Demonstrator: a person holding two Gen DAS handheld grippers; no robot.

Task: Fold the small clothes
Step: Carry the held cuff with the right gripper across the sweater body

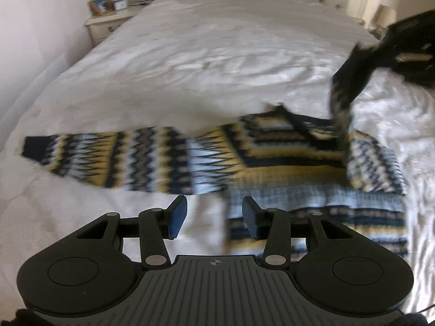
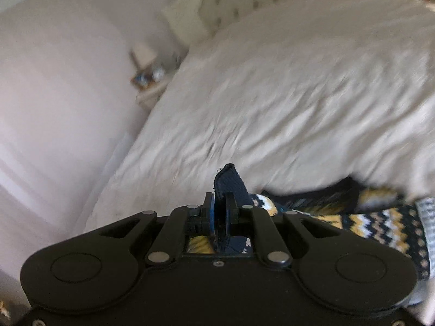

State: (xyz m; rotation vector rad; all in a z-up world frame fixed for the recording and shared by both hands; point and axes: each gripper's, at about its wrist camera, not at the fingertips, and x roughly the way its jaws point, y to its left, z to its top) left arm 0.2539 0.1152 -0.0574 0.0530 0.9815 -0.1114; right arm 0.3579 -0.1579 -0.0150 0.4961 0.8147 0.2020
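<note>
Knit sweater [image 1: 272,160] on bed [image 1: 190,68]; right gripper [image 2: 220,212] pinching cuff (nightstand [image 1: 106,24] beyond).

Left tool [image 1: 214,214]: black linkage body, blue pads [image 1: 178,214], silver pivot pins, ribbed grey top plate. Right tool [image 2: 220,212]: same black body, silver pins, central screw.
</note>
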